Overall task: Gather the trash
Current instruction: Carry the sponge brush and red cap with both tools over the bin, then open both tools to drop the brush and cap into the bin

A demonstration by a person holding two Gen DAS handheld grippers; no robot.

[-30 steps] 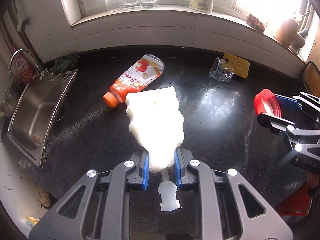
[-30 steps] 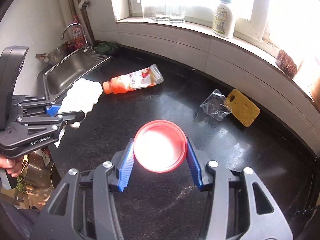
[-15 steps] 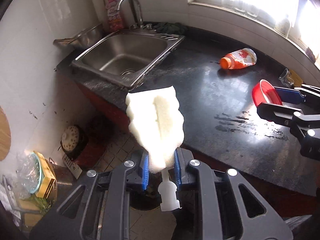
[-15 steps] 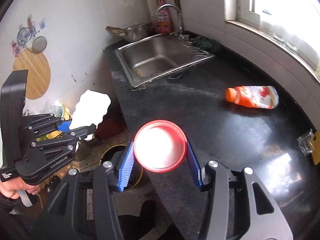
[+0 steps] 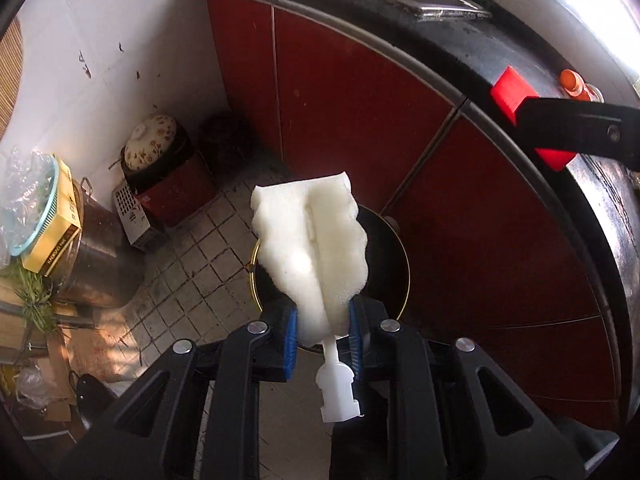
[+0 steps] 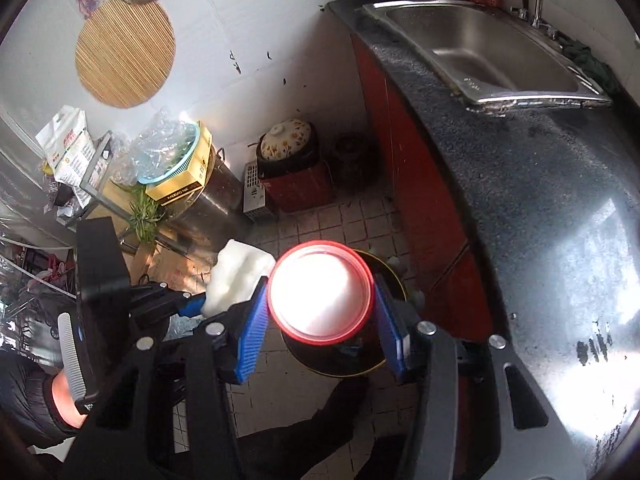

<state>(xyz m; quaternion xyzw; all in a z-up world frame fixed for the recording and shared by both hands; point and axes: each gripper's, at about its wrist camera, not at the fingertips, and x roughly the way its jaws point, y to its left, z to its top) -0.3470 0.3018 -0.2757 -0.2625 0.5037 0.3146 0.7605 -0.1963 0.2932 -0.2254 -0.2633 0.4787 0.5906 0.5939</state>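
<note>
My left gripper (image 5: 322,322) is shut on a white sponge brush head (image 5: 310,246) with a plastic stub, held above a round black trash bin (image 5: 386,264) on the tiled floor. It also shows in the right wrist view (image 6: 236,278). My right gripper (image 6: 322,322) is shut on a red-rimmed white lid (image 6: 320,292), held over the same bin (image 6: 344,360). In the left wrist view only the right gripper's black finger with red pads (image 5: 516,94) shows at upper right. An orange bottle (image 5: 574,84) lies on the counter.
Red cabinet doors (image 5: 360,100) stand under the black counter (image 6: 540,200) with a steel sink (image 6: 492,56). On the floor are a red cooker with a flowered lid (image 6: 286,160), a steel pot (image 5: 96,256) and boxes with plastic bags (image 6: 172,160).
Both grippers swung left, off the counter and down toward the floor. They now hang over the trash bin, still holding the sponge and the lid.
</note>
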